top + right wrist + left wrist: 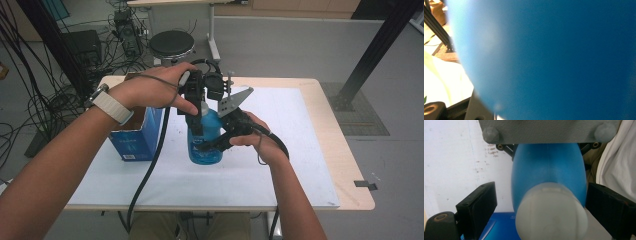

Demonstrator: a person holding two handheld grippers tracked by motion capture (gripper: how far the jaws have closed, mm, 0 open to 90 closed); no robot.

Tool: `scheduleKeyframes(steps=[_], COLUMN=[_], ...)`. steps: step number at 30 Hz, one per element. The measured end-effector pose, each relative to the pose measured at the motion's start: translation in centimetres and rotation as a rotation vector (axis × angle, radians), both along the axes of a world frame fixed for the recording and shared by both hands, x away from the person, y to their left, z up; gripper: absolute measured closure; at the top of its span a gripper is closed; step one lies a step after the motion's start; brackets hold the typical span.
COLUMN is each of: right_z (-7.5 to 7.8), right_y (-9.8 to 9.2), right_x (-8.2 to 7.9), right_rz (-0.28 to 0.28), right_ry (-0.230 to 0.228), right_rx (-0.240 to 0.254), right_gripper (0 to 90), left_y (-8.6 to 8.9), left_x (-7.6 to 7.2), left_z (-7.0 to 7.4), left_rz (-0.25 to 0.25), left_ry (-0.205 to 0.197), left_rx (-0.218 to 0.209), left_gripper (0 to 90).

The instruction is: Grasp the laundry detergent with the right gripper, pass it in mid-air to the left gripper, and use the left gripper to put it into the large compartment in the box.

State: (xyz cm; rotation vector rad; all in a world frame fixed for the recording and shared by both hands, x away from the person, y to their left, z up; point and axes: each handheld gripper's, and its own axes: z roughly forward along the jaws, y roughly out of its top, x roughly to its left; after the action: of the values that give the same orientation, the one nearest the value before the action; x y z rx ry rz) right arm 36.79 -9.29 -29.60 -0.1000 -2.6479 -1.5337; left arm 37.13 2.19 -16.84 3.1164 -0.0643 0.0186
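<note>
1. Blue bottle (205, 137) upright at the centre of the high view, on the white worktop (300, 150), just right of an open blue box (137, 135).
2. Right gripper (220, 142) at the bottle's belly from the right of the frame, jaws clamped on the blue body; in the right gripper view, blue plastic (554, 60) pressed up close to the lens.
3. Left gripper (197, 117) coming down from above onto the neck; in the left gripper view, white cap (551, 212) low in the middle between two black jaws, spread wide, a clear gap on the left side, the right one close to the bottle's shoulder but seemingly not touching.
4. Step in hand, by the look of it: steadying the bottle with the right while lining up the left on the cap, probably for unscrewing.
5. Next move likely calls for: closing the left jaws squarely on the cap rather than on the shoulder below, then twisting, with the right grip firm enough to stop the bottle turning or tipping.
</note>
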Motion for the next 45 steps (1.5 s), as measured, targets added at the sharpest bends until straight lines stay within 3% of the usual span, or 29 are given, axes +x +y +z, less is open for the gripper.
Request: scheduleKeyframes(steps=[9,23,38,43,45], right_z=[0.2,0.6,0.5,0.5,0.5], right_y=[-0.1,-0.2,0.0,0.0,0.0], right_x=[-0.2,-0.2,-0.6,-0.5,-0.4], right_rz=[0.001,0.007,0.016,0.014,0.018], right_ry=[0.008,-0.017,0.009,-0.007,-0.023], right_rx=[0.008,0.016,0.015,0.014,0.011], right_gripper=[43.0,42.9,42.9,43.0,43.0], left_y=[-0.3,-0.5,-0.5,-0.4,-0.3], left_x=[-0.1,-0.5,-0.6,-0.6,-0.6], left_z=[-0.4,-0.9,-1.1,-1.1,-1.0], left_rz=[-0.018,-0.047,-0.064,-0.07,-0.071], left_ry=[0.002,0.006,0.015,0.02,0.032], left_rx=[-0.005,0.003,0.006,0.003,-0.003], left_gripper=[13.9,21.6,33.0,33.3,37.3])
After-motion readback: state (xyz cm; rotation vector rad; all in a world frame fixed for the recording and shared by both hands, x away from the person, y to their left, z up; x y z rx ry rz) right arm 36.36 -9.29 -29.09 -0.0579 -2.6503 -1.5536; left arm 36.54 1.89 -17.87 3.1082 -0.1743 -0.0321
